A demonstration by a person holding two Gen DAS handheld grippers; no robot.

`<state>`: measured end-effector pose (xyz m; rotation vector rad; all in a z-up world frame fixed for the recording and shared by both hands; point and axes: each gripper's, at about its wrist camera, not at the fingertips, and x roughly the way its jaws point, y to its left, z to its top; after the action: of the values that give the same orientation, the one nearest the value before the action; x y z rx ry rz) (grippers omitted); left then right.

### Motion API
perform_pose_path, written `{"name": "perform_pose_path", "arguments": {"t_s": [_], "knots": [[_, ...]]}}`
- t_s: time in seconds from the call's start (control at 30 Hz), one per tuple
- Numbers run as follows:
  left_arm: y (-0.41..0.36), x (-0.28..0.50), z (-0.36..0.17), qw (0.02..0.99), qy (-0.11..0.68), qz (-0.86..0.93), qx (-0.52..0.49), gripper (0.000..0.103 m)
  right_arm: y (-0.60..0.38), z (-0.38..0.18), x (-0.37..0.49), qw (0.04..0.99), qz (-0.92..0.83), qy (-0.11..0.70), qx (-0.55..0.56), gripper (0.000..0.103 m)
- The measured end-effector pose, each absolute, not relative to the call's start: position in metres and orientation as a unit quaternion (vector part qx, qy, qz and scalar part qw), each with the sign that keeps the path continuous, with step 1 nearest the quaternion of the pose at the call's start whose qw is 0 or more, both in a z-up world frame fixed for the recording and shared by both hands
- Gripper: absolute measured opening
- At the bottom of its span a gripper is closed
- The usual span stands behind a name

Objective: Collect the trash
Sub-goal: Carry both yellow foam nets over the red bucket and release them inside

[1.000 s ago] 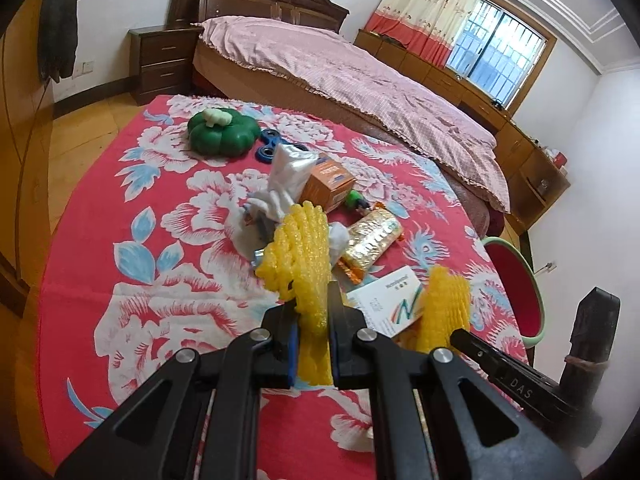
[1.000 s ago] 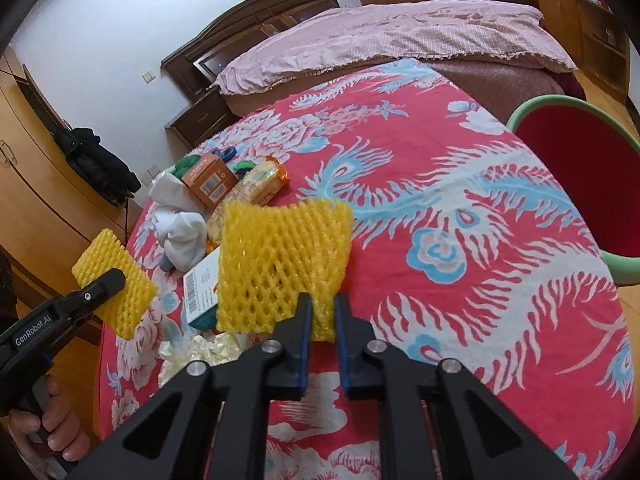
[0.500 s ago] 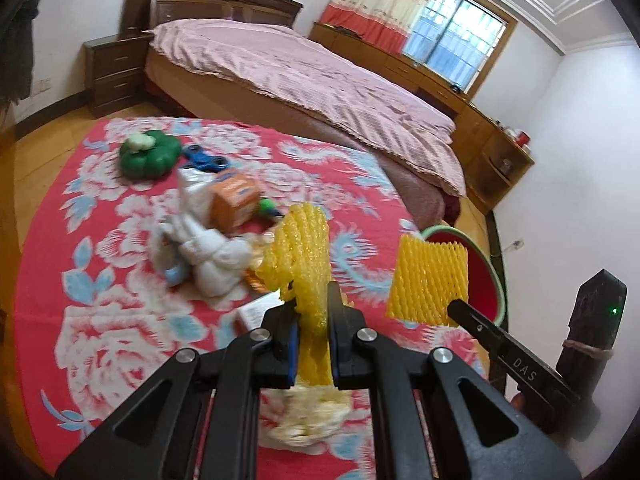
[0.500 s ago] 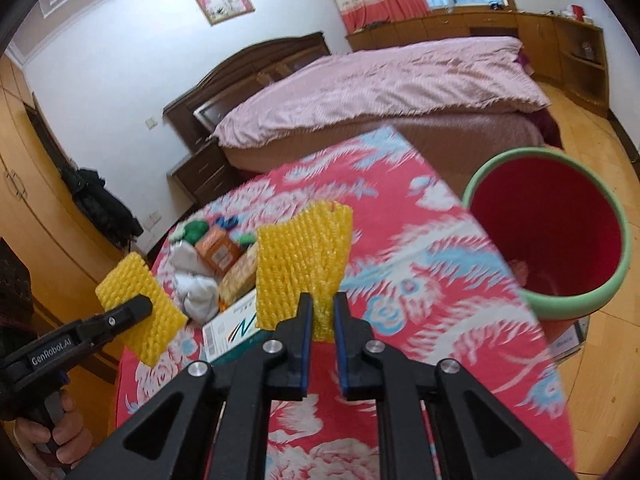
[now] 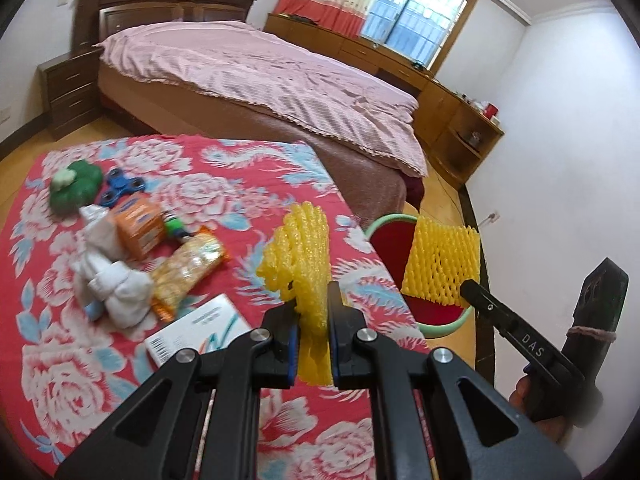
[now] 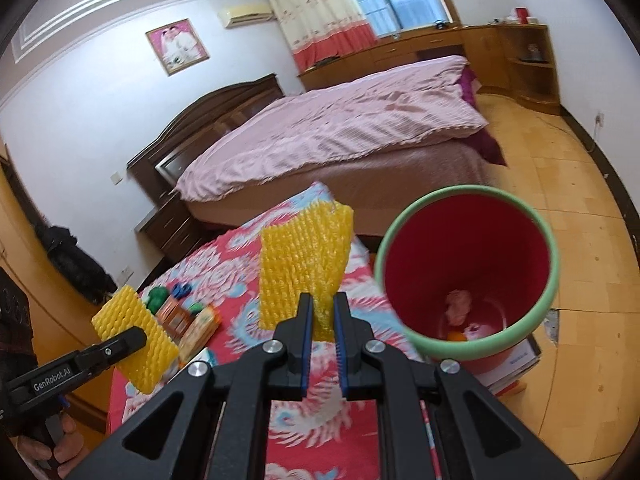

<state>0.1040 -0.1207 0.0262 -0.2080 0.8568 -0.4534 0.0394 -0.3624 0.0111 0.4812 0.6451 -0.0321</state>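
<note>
Both grippers are clamped on yellow foam fruit nets: the left gripper (image 5: 313, 312) pinches one net (image 5: 300, 256) above the flowered tablecloth (image 5: 248, 168), and the right gripper (image 6: 320, 316) holds the other net (image 6: 306, 256) up beside the red bin (image 6: 466, 276). Each net's lower edge is hidden between the jaws. Scraps at the bin's bottom are too blurred to identify, and the socks (image 5: 108, 280) and snack packet (image 5: 188, 268) left on the cloth are smeared.

Yellow foam net (image 6: 306, 256) looks knobbly; red bin (image 6: 466, 276) probably smooth plastic.
</note>
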Motion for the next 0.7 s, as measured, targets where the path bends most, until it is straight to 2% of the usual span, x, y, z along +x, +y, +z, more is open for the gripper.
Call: {"name": "perform_pose_path", "arguments": {"t_s": [0.7], "knots": [[-0.253, 0.135, 0.006, 0.847, 0.439, -0.298, -0.026, 0.010, -0.459, -0.026, 0.028, 0.898, -0.124, 0.312, 0.285, 0.012]]}}
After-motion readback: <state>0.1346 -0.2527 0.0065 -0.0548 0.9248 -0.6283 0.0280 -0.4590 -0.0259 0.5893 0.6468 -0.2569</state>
